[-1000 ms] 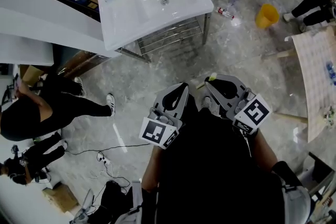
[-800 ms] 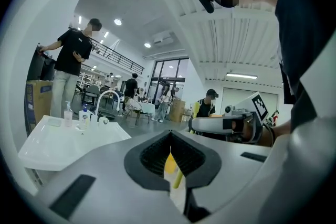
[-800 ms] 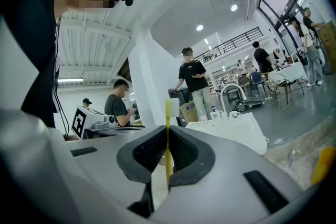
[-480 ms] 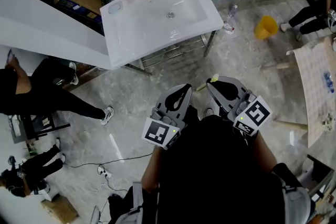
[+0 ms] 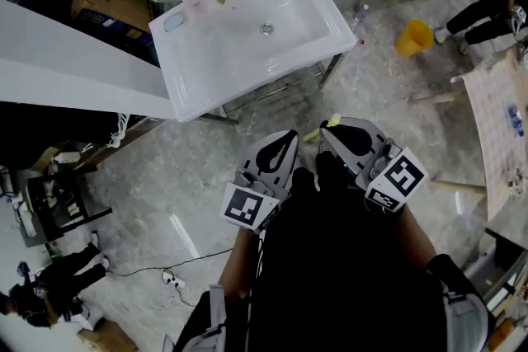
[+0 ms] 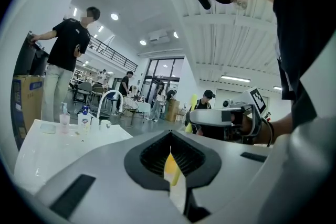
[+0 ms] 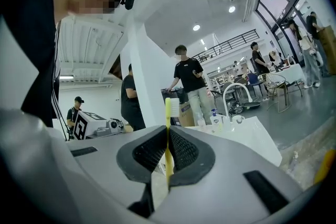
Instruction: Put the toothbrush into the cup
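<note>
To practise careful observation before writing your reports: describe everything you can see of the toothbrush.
The toothbrush is slim, pale yellow-green and plastic-looking, with a small head of white bristles at its top end. It stands upright, its handle clamped between the ribbed black pads of the shut right claw, with the head poking clear above the jaw tips. Nothing else touches it. In the head view its pale tip juts from the claw towards the white sink, well short of it.

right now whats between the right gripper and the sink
Only bare floor lies between the right gripper and the sink on its stand; the head view shows it.
</note>
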Demonstrator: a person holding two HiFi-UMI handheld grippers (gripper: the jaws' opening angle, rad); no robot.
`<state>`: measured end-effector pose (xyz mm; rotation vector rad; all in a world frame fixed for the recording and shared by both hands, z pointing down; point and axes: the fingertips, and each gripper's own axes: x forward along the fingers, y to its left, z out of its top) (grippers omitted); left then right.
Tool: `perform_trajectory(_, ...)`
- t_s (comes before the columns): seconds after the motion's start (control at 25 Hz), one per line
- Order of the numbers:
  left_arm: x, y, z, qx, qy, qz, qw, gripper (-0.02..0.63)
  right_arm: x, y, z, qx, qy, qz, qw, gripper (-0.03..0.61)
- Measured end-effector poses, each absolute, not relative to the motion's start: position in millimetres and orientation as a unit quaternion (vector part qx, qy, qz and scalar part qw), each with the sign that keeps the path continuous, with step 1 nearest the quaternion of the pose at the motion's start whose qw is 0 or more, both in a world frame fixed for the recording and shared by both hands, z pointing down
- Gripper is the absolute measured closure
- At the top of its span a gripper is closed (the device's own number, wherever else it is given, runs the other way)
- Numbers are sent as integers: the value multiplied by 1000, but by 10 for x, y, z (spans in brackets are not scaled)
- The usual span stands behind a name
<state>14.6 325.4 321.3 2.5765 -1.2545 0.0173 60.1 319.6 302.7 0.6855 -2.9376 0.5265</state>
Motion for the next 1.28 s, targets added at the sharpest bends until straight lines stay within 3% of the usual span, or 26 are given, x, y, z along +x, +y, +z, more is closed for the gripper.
perform_trajectory(1.28, 465, 1353, 3310, 847, -510, 47, 144, 603, 999, 1089, 3149, 151, -969, 197, 10, 554)
